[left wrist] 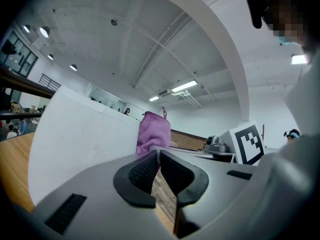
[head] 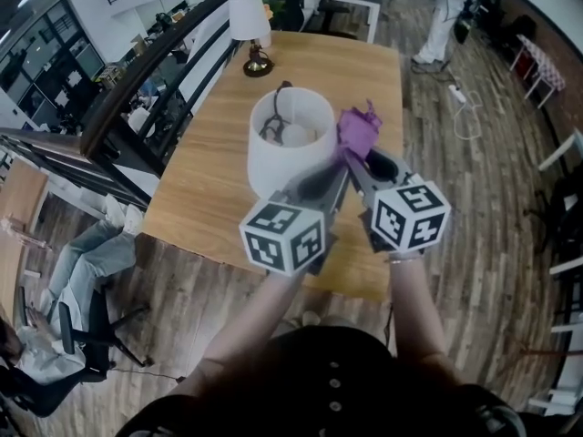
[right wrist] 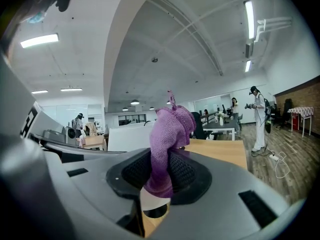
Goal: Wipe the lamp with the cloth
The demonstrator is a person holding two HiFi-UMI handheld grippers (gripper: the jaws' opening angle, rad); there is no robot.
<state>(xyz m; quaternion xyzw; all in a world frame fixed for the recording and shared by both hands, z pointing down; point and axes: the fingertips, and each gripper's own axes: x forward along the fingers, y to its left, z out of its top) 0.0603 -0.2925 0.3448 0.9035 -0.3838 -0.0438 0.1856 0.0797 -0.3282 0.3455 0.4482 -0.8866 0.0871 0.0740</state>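
The cloth (right wrist: 172, 126) is pinched in the right claw (right wrist: 161, 170) beside the lamp (head: 273, 167); the left claw (left wrist: 159, 158) is closed, empty

The right claw (head: 351, 157) is holding a purple cloth (head: 359, 127) beside the white lampshade (head: 290, 144), toward the table's (head: 214, 153) near edge. The left claw (head: 314, 182) is pointing at the shade's near side.

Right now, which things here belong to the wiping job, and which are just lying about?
Part of the job: purple cloth, gripped in the fingers of the right gripper; big white lamp next to it on the table.
Just lying about: small lamp at the table's far end; white cable on the floor.
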